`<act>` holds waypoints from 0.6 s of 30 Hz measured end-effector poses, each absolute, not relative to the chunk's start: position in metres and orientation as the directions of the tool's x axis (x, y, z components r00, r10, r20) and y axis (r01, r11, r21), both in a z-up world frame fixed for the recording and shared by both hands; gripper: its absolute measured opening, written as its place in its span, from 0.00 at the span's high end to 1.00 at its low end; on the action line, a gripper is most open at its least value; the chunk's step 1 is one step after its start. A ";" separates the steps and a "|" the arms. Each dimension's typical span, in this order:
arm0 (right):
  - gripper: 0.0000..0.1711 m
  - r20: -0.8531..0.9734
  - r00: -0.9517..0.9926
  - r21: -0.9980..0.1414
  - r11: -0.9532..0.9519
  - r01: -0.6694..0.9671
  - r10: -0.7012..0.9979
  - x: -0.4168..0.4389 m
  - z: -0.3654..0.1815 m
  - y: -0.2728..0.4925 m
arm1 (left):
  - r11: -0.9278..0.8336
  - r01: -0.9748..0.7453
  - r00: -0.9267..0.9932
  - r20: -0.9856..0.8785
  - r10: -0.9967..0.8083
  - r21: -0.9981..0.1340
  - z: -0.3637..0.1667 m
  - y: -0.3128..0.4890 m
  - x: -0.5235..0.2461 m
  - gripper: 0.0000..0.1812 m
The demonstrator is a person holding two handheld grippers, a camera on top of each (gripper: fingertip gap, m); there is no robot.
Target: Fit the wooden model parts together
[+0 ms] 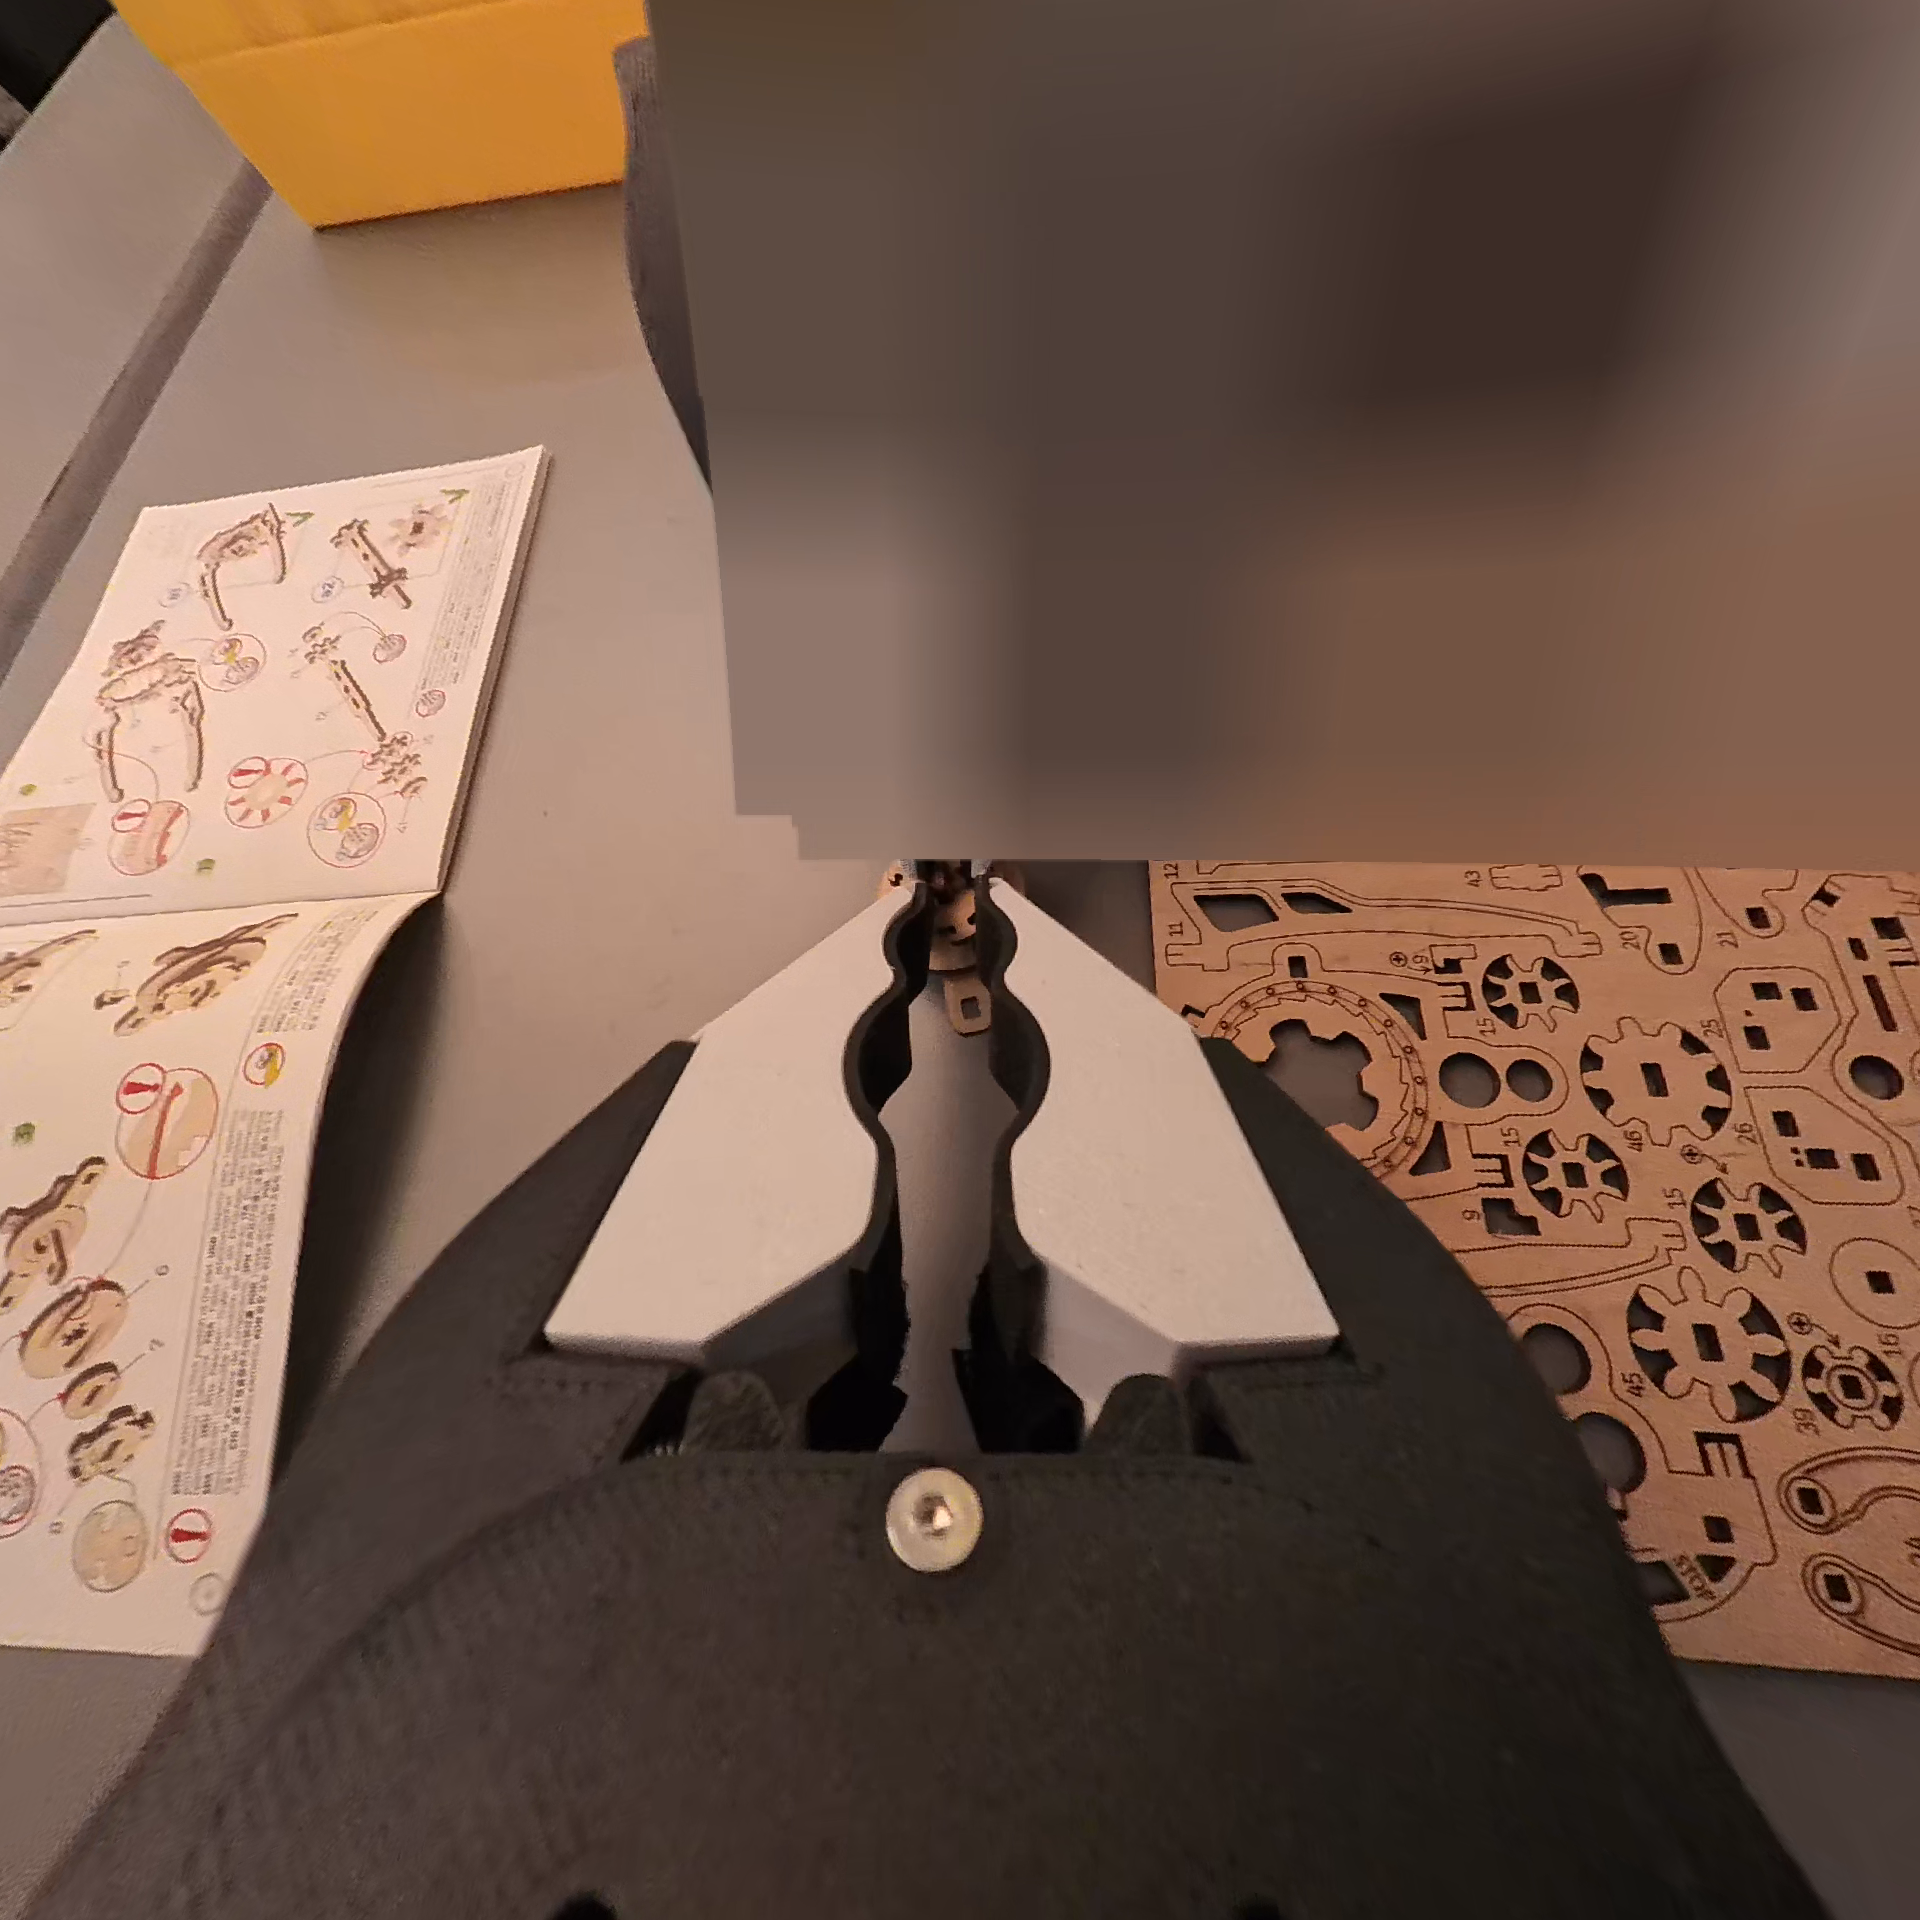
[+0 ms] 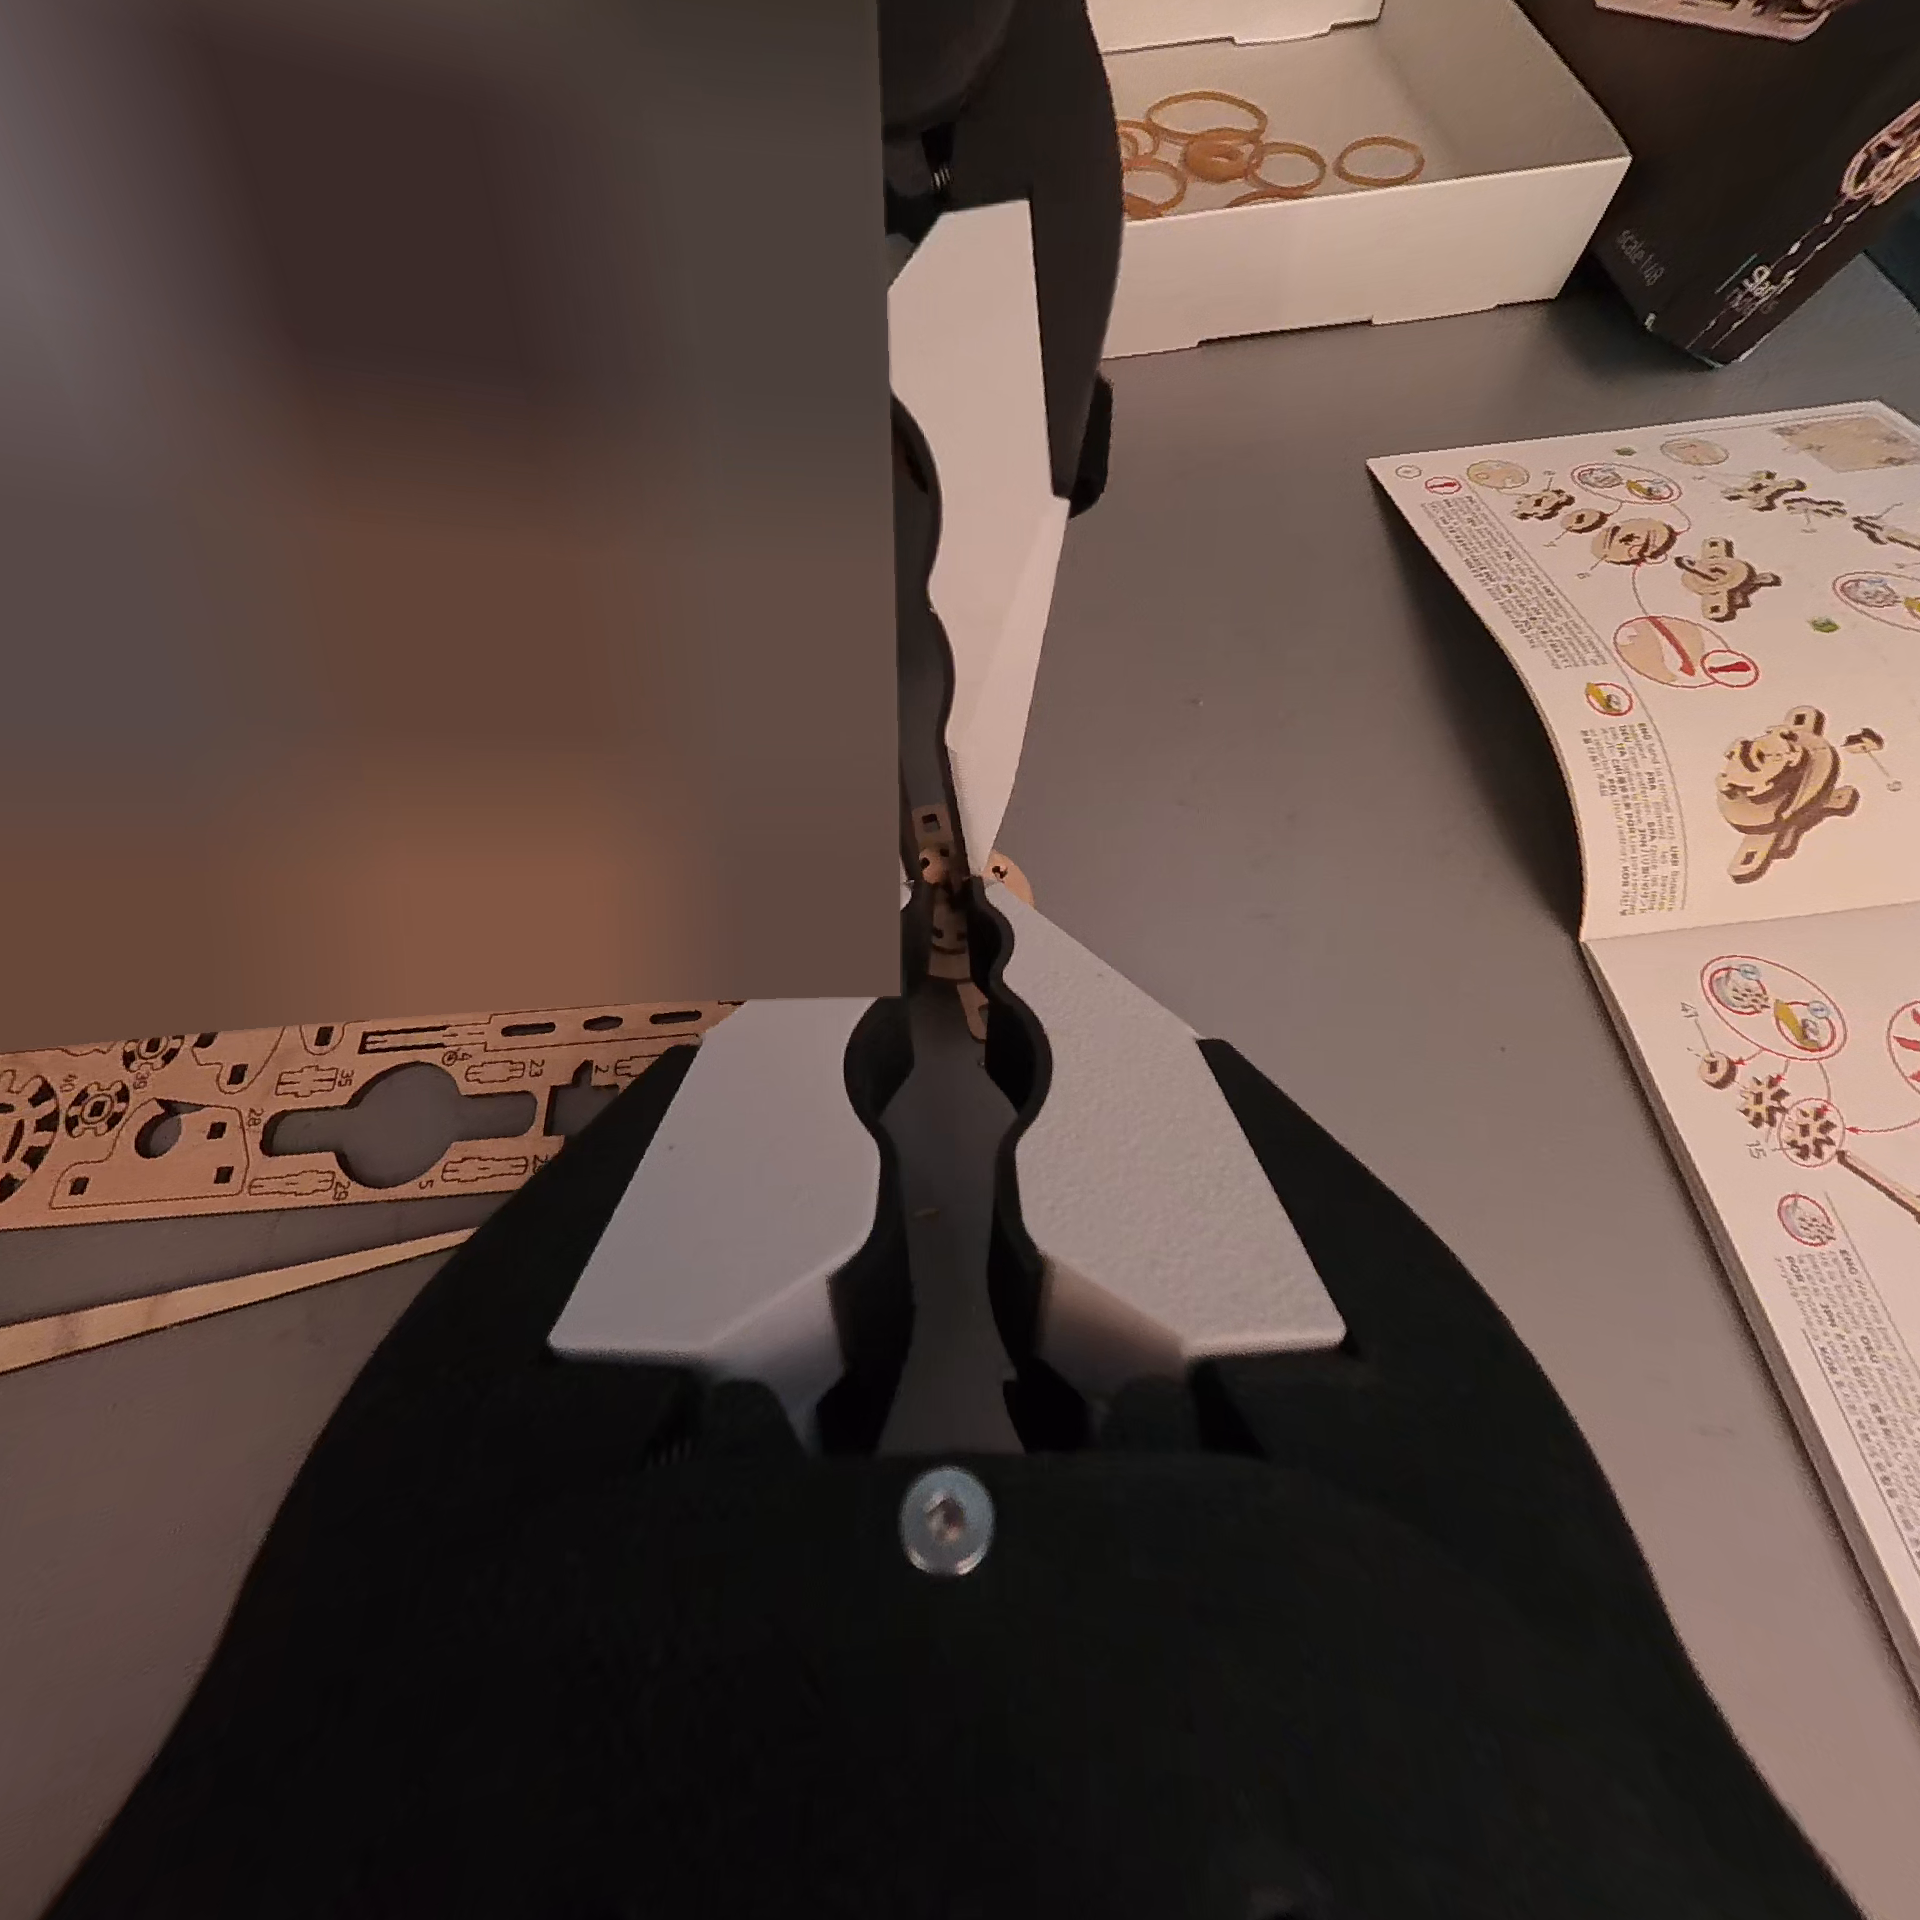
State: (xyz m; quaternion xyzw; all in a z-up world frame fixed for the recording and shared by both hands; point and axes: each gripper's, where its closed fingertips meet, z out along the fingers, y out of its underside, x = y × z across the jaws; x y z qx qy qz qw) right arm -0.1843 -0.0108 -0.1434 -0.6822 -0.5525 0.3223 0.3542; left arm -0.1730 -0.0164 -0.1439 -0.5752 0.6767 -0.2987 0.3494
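Observation:
My left gripper (image 1: 948, 902) is shut on a small wooden model part (image 1: 966, 987), held above the grey table. My right gripper (image 2: 954, 904) is shut on a small wooden part (image 2: 951, 940) too. The two grippers meet tip to tip, so both parts touch between the tips. The left gripper's white finger (image 2: 987, 582) shows in the right wrist view, reaching down from above to the same spot. A blurred patch hides much of both views beyond the tips.
A laser-cut wooden parts sheet (image 1: 1621, 1195) lies right of the left gripper and shows in the right wrist view (image 2: 312, 1112). An open instruction booklet (image 1: 239, 935) (image 2: 1714, 831) lies on the table. A white tray with rubber bands (image 2: 1299, 177), a dark box (image 2: 1766, 156) and a yellow box (image 1: 416, 94) stand farther back. Only a small space, under 4 cm, lies between the two pairs of fingers.

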 end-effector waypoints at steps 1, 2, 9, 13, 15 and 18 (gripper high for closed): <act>0.97 -0.052 0.183 -0.839 -0.143 0.525 0.982 -0.184 -0.143 -0.011 | 0.143 -0.568 -0.091 -0.111 -0.990 -0.811 -0.144 -0.016 -0.173 0.97; 0.97 -0.051 0.184 -0.839 -0.142 0.526 0.982 -0.184 -0.143 -0.011 | 0.131 -0.567 -0.088 -0.098 -0.991 -0.813 -0.144 -0.016 -0.173 0.97; 0.97 -0.039 0.183 -0.834 -0.133 0.535 0.982 -0.184 -0.144 -0.010 | 0.121 -0.569 -0.082 -0.091 -0.992 -0.813 -0.144 -0.016 -0.173 0.97; 0.97 -0.034 0.184 -0.833 -0.130 0.537 0.982 -0.184 -0.144 -0.010 | 0.104 -0.560 -0.087 -0.067 -0.994 -0.822 -0.144 -0.016 -0.173 0.97; 0.97 -0.033 0.185 -0.834 -0.129 0.537 0.982 -0.184 -0.144 -0.010 | 0.091 -0.553 -0.106 -0.039 -0.994 -0.828 -0.143 -0.020 -0.173 0.94; 0.97 -0.033 0.189 -0.832 -0.131 0.538 0.982 -0.184 -0.144 -0.010 | 0.070 -0.547 -0.109 -0.012 -0.994 -0.834 -0.143 -0.021 -0.173 0.91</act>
